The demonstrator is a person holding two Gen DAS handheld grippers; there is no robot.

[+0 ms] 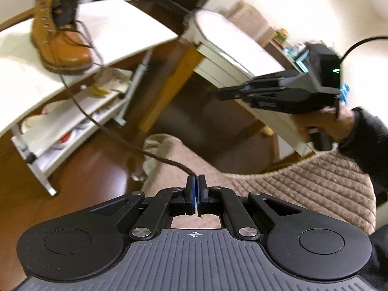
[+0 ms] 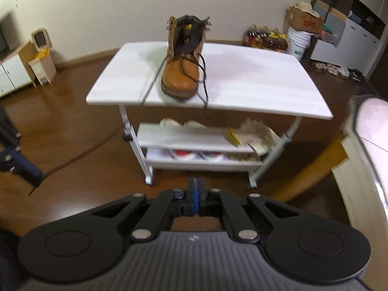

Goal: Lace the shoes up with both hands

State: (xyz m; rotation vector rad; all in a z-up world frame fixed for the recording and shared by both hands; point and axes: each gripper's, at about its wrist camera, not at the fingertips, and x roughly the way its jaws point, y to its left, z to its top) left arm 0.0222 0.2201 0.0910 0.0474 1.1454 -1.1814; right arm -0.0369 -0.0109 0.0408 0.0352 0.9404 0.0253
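Closest to my left camera, the left gripper (image 1: pixel 196 181) has its fingers pinched on the brown lace (image 1: pixel 101 126), drawn out long from the boot (image 1: pixel 60 36). That tan boot stands upright on the white counter (image 2: pixel 254 82), well away from me, upper eyelets seemingly unthreaded, though blur makes that uncertain. My right gripper (image 2: pixel 196 184) has its fingers pressed together, holding nothing. I judge this a pull-through step; next comes steering the lace tip back toward an eyelet, with the other lace end (image 2: pixel 205 97) dangling off the counter's near edge.
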